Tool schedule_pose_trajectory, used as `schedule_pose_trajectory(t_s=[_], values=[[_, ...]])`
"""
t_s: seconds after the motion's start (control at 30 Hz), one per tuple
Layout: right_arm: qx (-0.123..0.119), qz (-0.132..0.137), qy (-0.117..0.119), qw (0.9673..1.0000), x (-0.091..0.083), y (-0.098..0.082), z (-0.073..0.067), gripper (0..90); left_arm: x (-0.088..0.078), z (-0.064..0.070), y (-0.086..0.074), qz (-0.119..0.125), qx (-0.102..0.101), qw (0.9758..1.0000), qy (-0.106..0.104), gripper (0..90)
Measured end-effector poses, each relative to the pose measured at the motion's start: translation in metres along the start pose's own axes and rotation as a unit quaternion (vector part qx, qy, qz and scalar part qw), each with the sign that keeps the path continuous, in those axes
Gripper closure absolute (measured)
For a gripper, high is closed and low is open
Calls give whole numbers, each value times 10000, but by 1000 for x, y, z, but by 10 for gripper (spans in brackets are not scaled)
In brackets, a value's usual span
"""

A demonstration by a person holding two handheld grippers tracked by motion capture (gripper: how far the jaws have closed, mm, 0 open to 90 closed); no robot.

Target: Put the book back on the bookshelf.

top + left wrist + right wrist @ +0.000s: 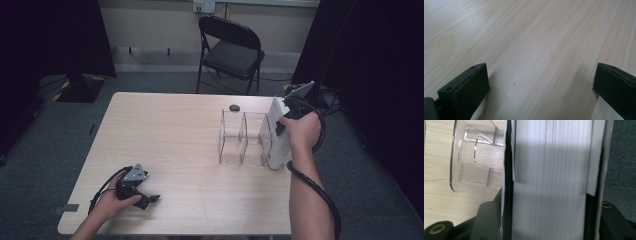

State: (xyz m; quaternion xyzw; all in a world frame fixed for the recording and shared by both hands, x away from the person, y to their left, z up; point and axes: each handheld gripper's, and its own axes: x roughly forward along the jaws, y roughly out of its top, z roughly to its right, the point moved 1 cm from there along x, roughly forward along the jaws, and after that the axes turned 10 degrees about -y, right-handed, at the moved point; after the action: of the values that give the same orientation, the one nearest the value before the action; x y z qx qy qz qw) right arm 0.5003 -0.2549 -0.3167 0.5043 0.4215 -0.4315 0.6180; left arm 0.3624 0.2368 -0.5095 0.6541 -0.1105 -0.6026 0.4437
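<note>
A thick white book [276, 137] stands upright at the right end of a clear plastic file holder [242, 135], near the table's right edge. My right gripper [286, 125] is at the book from above, with a hand wrapped round it. In the right gripper view the book's page edges [549, 182] run between the two black jaws, with a thin dark gap on each side, so my right gripper [549, 227] is open around the book. The holder [474, 157] lies just left of it. My left gripper [149, 199] rests on the table at the front left, open [541, 92] over bare wood.
The light wooden table [175, 130] has room in the middle and at the left. A small dark object [234, 107] lies behind the holder. A black folding chair [232, 50] stands beyond the far edge. Grey carpet [621, 157] lies past the right edge.
</note>
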Motion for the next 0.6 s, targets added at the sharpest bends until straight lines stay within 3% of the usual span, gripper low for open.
schedule_pose_trajectory(t_s=[0.37, 0.6], values=[[-108, -86, 84, 9999, -1, -9, 0, 370, 0, 0, 0, 0, -16, 10000, -20, 0], [-110, 34, 82, 9999, -1, -15, -2, 335, 0, 0, 0, 0, -23, 10000, -28, 0]])
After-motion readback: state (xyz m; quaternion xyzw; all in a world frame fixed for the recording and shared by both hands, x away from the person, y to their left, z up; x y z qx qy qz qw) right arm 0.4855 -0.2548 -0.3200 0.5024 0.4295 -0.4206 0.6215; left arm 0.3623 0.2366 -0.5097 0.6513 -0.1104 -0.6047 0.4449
